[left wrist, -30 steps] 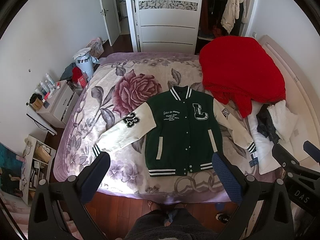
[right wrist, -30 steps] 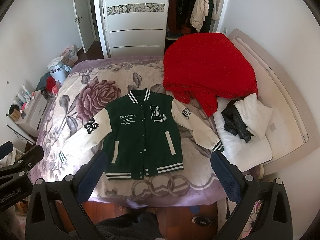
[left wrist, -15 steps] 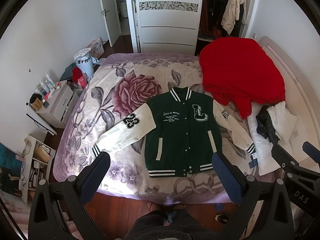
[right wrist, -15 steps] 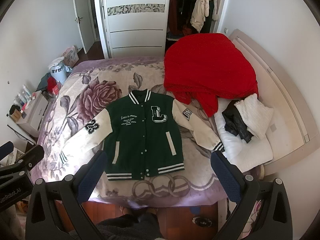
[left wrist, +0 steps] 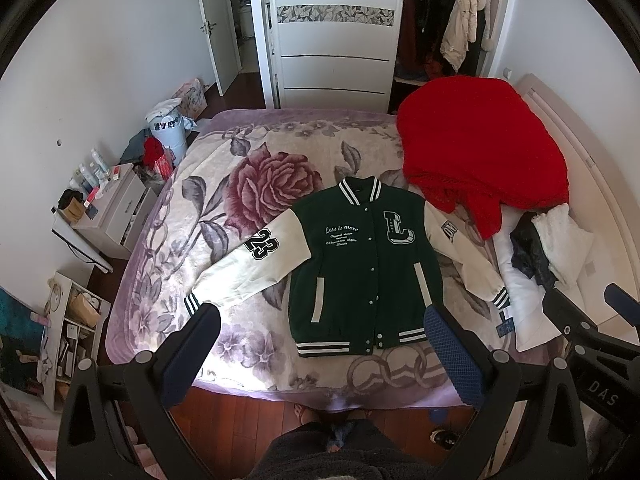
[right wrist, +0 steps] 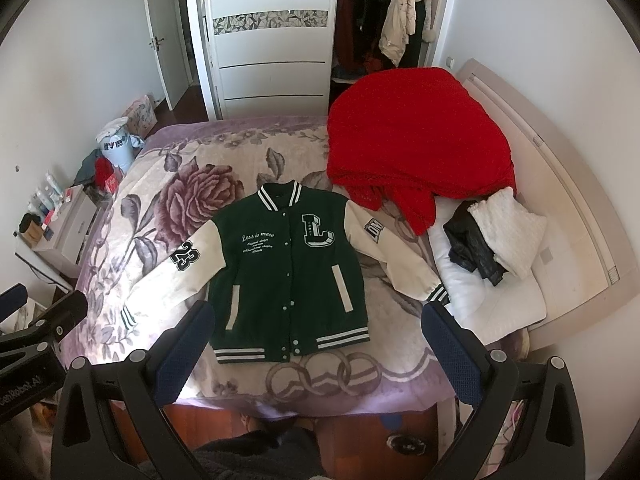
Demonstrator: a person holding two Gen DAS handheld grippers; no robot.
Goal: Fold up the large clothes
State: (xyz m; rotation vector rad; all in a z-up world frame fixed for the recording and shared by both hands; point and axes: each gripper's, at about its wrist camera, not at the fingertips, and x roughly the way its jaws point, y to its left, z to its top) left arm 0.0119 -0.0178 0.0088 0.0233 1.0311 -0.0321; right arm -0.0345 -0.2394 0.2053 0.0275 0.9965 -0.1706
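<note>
A green varsity jacket (left wrist: 360, 272) with cream sleeves lies flat, front up and buttoned, on the floral bed (left wrist: 256, 184), both sleeves spread out to the sides. It also shows in the right wrist view (right wrist: 288, 276). My left gripper (left wrist: 320, 356) is open and empty, held high above the bed's near edge. My right gripper (right wrist: 316, 356) is open and empty too, held just as high. The right gripper also shows at the right edge of the left wrist view (left wrist: 592, 340).
A red blanket (left wrist: 480, 148) is heaped at the bed's far right. A white pillow (left wrist: 532, 292) with black and white clothes lies right of the jacket. A nightstand (left wrist: 116, 208) and shelf (left wrist: 68, 328) stand left. The wardrobe (left wrist: 336, 32) is behind. Wooden floor lies below.
Both views have shifted only slightly. The jacket has not moved and both grippers stay open.
</note>
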